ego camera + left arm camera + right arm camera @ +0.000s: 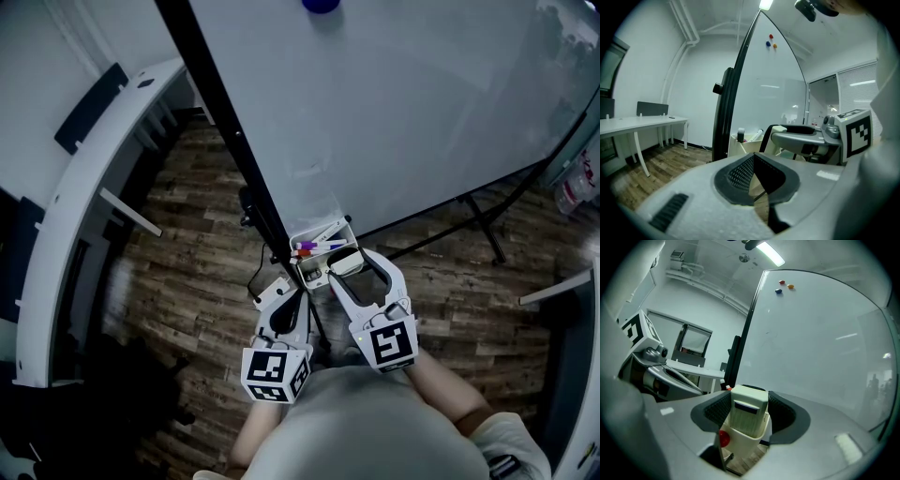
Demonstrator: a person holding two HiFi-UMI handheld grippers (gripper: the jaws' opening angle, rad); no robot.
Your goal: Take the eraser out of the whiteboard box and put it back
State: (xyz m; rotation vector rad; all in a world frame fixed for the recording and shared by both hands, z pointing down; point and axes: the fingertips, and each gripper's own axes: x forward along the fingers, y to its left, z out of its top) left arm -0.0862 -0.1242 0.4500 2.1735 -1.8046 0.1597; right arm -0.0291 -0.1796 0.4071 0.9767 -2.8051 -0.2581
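Note:
A white box (302, 272) hangs at the whiteboard's (403, 103) lower corner, with markers (316, 247) lying in it. In the right gripper view a cream eraser (749, 413) with a dark label stands upright, its lower end inside the box (740, 448). My right gripper (749, 397) is shut on the eraser's upper part, a pad against each side. In the head view the same gripper (354, 267) reaches over the box. My left gripper (284, 302) hangs just below and left of the box, shut with nothing in it; its pads (743, 171) meet at the tips.
The whiteboard's black frame post (225, 122) runs down to the box, and its stand legs (483, 220) spread over the wooden floor. A white desk (84, 187) curves along the left. Three magnets (783, 286) sit high on the board.

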